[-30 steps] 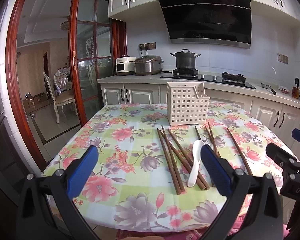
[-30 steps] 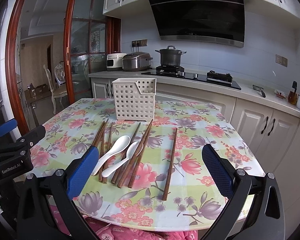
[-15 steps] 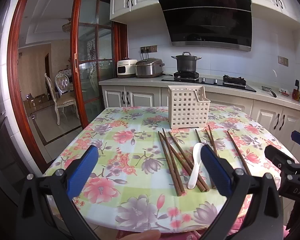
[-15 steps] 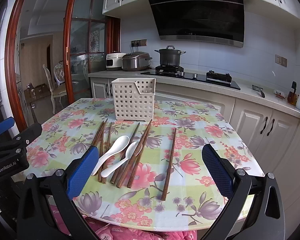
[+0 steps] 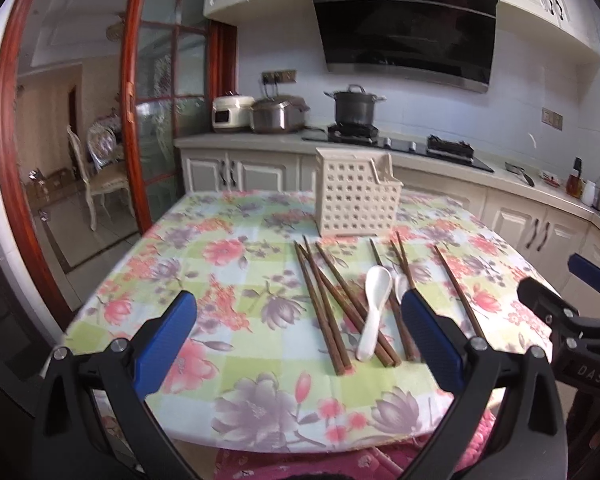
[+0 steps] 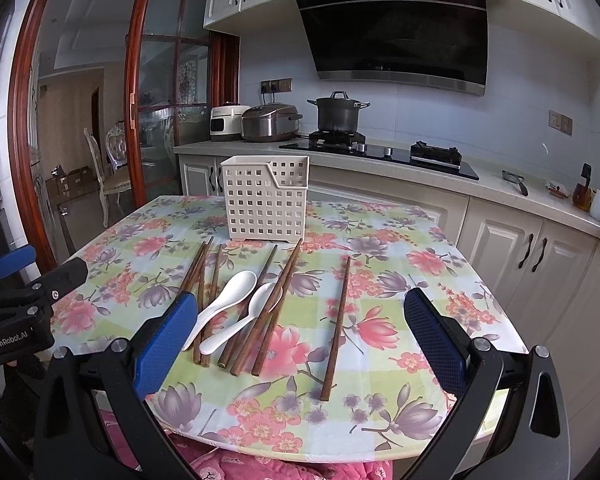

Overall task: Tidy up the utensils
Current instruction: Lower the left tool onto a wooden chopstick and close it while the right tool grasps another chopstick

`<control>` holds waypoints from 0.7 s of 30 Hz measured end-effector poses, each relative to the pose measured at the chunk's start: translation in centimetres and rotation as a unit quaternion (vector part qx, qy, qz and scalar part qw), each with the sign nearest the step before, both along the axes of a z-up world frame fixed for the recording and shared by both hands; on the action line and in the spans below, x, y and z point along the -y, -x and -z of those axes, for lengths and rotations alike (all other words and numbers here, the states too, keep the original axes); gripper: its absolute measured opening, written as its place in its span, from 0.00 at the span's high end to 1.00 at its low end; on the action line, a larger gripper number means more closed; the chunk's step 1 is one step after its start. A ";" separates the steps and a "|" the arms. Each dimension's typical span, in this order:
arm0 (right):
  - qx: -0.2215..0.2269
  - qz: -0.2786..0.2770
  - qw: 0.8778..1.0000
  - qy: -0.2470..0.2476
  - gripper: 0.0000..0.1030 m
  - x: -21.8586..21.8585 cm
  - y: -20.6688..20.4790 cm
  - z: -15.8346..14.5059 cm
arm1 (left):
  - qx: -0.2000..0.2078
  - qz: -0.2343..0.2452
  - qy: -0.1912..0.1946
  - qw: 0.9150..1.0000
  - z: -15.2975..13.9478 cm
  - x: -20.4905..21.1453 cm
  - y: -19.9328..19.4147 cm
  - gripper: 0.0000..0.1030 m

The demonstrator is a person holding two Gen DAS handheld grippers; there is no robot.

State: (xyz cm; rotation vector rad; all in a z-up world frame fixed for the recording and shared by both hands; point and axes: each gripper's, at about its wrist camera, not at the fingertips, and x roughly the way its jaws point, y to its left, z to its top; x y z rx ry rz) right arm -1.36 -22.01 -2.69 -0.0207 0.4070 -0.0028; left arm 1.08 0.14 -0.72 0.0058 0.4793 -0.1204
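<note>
On the floral tablecloth (image 6: 380,240), before the perforated caddy (image 6: 266,204), wooden chopsticks (image 6: 336,328) and two white spoons (image 6: 224,300) lie lengthwise toward it, the smaller spoon (image 6: 252,312) half-hidden in the left view; left gripper (image 5: 296,336) and right gripper (image 6: 300,332) gape wide, empty.

Left hand-held gripper (image 5: 298,334): black frame arms, two blue textured finger pads (image 5: 166,340) at 8 and 4 o'clock.
Screws: silver round-head bolts on each arm, near the pad bases.
Right hand-held gripper (image 6: 300,334): same black frame, blue dimpled pads (image 6: 434,340).
Markings: white "GenRobot.AI" lettering on the left unit at 9 o'clock in the right view; "DAS" lettering on the right unit at 4 o'clock in the left view.
Tips: blue caps on black bodies.
</note>
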 end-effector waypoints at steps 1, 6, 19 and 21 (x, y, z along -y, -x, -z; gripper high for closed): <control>-0.002 0.000 1.000 0.000 0.06 0.0 -0.1 0.1 | -0.012 0.006 0.006 1.000 0.3 -0.1 -0.3 0.04; -0.011 0.000 1.000 0.001 0.06 -0.2 -0.6 0.5 | -0.034 0.002 0.016 0.999 1.2 -0.3 -0.8 0.04; -0.046 0.000 0.998 -0.033 0.06 1.8 -2.8 1.6 | -0.026 -0.021 -0.006 0.999 1.3 -0.8 -2.1 0.04; -0.066 0.009 0.997 -0.049 0.06 3.1 -4.2 2.2 | -0.041 -0.024 -0.004 0.999 1.8 -1.2 -3.5 0.04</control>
